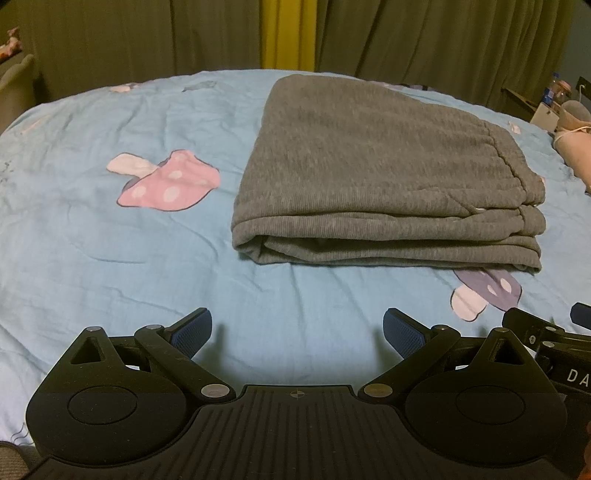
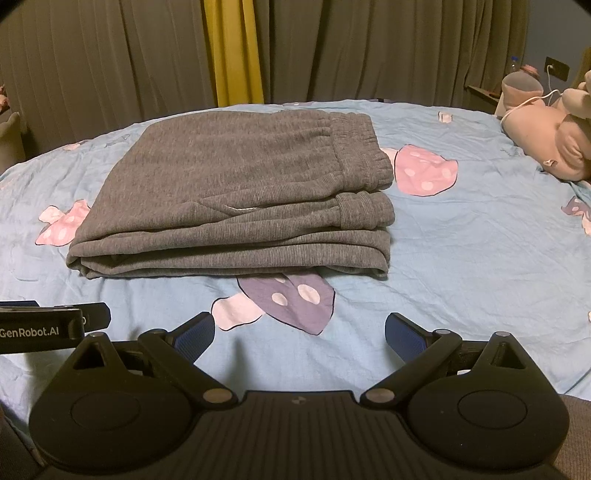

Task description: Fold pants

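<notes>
Left wrist view first: my left gripper (image 1: 297, 332) sits low over the bed with its jaws spread wide and nothing between them. The blue pads (image 1: 192, 330) are both off the fabric, just hanging above the blue bedsheet (image 1: 92, 236). The gray pants (image 1: 373, 173) are ahead and a bit to the right, folded into a thick stack with the layered edges facing me. They're apart from the gripper, not touching it. There's a pink mushroom print (image 1: 168, 182) just left of the stack, and a purple mushroom print (image 1: 487, 288) poking out from under its near right corner. At the far right edge I can see a piece of my right gripper (image 1: 546, 332) coming into the shot. Olive curtains (image 1: 147, 37) with a yellow strip (image 1: 288, 35) run behind the bed.

Right wrist view: the right gripper (image 2: 300, 334) is opened wide too, holding nothing, pads over bare sheet. Here the pants (image 2: 236, 192) sit ahead and to the left, flat on the bed, waistband (image 2: 360, 151) bunched on the right side of the stack and a cuffed edge just below it. The purple mushroom (image 2: 291, 299) is half tucked under the stack's near edge, between the pants and my gripper. The left gripper (image 2: 55, 323) shows at the left edge, can't tell its jaws from here. A plush toy (image 2: 546, 136) lies on the far right of the bed, well apart from the pants.
</notes>
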### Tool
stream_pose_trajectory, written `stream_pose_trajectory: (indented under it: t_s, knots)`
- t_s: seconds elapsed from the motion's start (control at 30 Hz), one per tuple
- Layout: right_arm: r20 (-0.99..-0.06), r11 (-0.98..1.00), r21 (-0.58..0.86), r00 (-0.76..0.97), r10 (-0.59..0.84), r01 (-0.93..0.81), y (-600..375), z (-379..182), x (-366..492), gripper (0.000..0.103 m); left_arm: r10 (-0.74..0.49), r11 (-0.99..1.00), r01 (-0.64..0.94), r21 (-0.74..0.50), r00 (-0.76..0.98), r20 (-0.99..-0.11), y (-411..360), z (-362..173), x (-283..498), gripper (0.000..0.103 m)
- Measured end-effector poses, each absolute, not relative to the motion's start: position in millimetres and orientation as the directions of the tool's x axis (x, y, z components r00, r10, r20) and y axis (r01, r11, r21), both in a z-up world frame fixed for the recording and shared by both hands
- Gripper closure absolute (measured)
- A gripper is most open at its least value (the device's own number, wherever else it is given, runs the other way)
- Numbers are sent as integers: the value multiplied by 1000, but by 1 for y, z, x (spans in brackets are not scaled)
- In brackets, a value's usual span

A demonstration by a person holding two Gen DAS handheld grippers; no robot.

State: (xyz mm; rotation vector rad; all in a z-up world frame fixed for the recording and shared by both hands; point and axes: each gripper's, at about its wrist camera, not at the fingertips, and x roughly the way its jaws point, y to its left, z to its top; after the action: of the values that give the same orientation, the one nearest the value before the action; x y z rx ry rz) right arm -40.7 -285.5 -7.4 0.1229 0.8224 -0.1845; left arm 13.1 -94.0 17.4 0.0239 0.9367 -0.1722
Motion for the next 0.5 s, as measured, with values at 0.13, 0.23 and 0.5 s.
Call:
stream_pose_trajectory:
  t_s: [0.13, 0.23, 0.5]
  knots:
    - [-738, 977, 39, 666, -114, 211, -286, -7, -41, 4, -136, 987, 153, -57, 579, -803, -94, 17, 13, 1]
    - [-737, 977, 41, 666, -113, 211, -286, -7, -41, 4, -137, 986, 155, -57, 579, -804, -93, 17, 13, 1]
    - [-737, 976, 46, 666, -112, 214, -286, -7, -42, 4, -135, 987, 154, -55, 575, -807, -93, 16, 14, 1]
